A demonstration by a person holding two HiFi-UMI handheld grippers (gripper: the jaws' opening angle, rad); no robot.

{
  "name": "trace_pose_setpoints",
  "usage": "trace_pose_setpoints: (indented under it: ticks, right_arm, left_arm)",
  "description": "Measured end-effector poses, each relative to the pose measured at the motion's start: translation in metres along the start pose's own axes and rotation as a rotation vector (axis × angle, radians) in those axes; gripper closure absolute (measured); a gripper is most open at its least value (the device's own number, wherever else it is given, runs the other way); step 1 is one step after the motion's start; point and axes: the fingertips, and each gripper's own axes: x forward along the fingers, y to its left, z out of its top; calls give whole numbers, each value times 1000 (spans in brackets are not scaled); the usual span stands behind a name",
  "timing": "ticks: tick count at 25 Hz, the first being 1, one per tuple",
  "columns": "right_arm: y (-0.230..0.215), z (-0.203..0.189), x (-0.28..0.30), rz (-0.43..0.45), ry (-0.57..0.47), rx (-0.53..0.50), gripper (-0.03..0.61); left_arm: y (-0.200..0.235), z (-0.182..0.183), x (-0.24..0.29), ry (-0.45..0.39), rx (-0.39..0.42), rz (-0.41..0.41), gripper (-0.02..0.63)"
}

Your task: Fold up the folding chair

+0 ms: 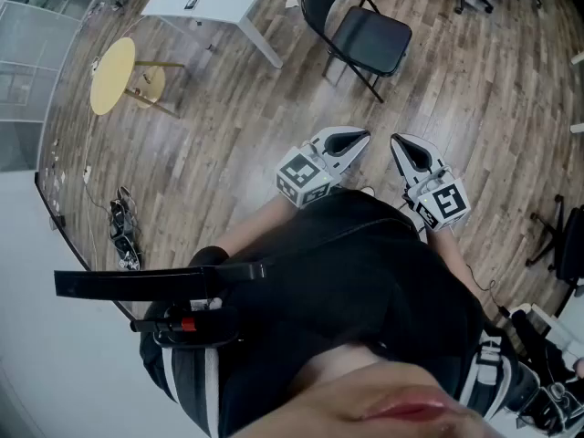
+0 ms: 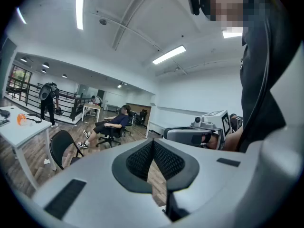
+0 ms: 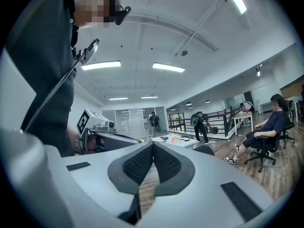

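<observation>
Starting close in, both claws are held out side by side in front of the person's dark top, on the near side of the folding chair point(image 1: 365, 33) and well apart from it. The left gripper point(image 1: 358, 138) has its jaws pressed together with nothing between them, ribbed pads meeting tip to tip in its own view. Same story for the right gripper point(image 1: 402, 146): pinched closed and empty, bare wooden floor showing below the pads. Now out to the target: the black folding chair stands fully opened on the floor, seat flat, backrest up, legs spread, and neither claw touches it. Just beside the chair, on its left in the head view, sits the white table point(image 1: 219, 3) with a few small items on top. Further out on that same side of the chair is a round yellow side table point(image 1: 113, 76). So by my read the job hasn't begun. Everything is left to do: close the gap, take hold of the frame or seat, and swing the seat up until the chair collapses flat.
</observation>
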Motion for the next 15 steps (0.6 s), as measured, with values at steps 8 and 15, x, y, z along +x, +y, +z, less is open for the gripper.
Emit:
trace_pose_setpoints:
  ticks: [8, 15]
  right_arm:
    - [-1, -4, 10, -1, -1, 19, 568]
    - [6, -3, 17, 3, -36, 55, 566]
  left_arm:
    - [5, -5, -1, 13, -17, 6, 608]
    - [10, -10, -11, 17, -39, 21, 609]
